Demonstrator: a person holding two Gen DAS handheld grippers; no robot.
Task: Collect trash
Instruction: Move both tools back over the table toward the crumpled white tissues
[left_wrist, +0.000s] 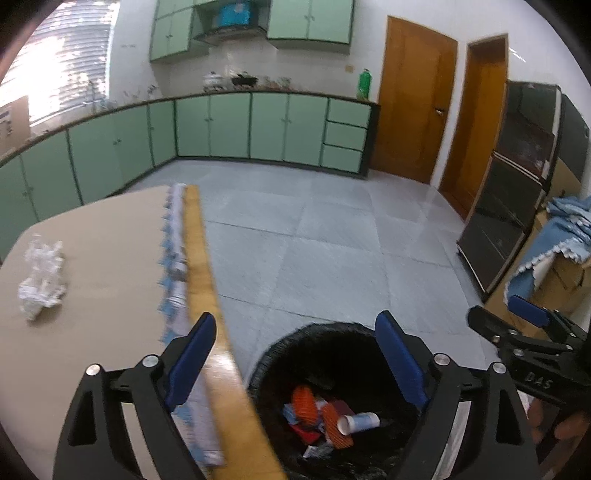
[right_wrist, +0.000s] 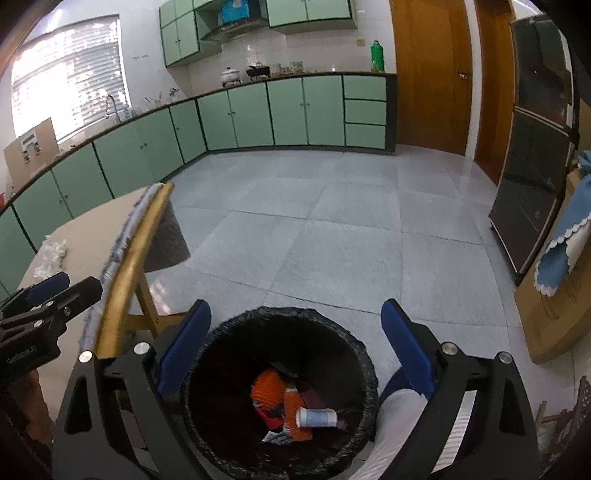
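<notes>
Both the left gripper (left_wrist: 295, 354) and right gripper (right_wrist: 295, 343) are being held wide open, empty, over the bin (right_wrist: 218, 339) at lower centre.

This is a home kitchen. Mint-green base cabinets with dark trim (right_wrist: 288, 110) run in an L along the far walls, in the upper half of both frames, under a dark countertop (right_wrist: 258, 79). Matching green wall cupboards (left_wrist: 310, 20) flank a metal range hood (right_wrist: 236, 27) at top centre. A white pot (right_wrist: 231, 75) and a green plastic bottle (right_wrist: 377, 56) stand on the counter. A curved tap (right_wrist: 110, 105) sits below the bright louvred window (right_wrist: 70, 70) at upper left. Grey floor tiles (right_wrist: 332, 229) fill the middle; varnished wooden doors (left_wrist: 413, 99) stand at upper right.
</notes>
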